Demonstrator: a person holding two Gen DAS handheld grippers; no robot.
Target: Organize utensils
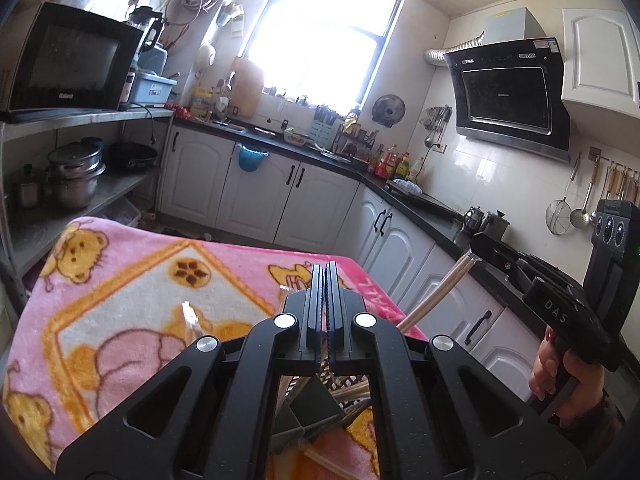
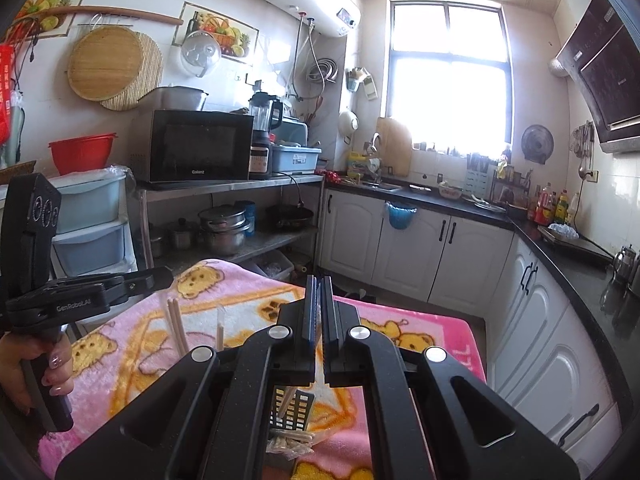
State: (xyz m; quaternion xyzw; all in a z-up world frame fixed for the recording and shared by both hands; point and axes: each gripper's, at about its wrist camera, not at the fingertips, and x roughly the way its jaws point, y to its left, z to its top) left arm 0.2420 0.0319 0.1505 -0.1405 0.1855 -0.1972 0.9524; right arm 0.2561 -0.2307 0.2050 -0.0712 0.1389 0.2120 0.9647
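Observation:
My left gripper is shut with nothing visible between its toothed fingers; it hangs over the pink bear blanket. Below it stands a grey slotted utensil holder with chopsticks leaning in it. My right gripper comes in from the right, shut on a pale pair of chopsticks that slant down towards the holder. In the right wrist view the right gripper is over the holder, and more upright chopsticks rise beside it, just under the left gripper. A clear packet lies by the holder.
The blanket covers a small table in a kitchen. White cabinets under a black counter run along the right and back. A steel rack with a microwave and pots stands at the left. A hand grips each tool's handle.

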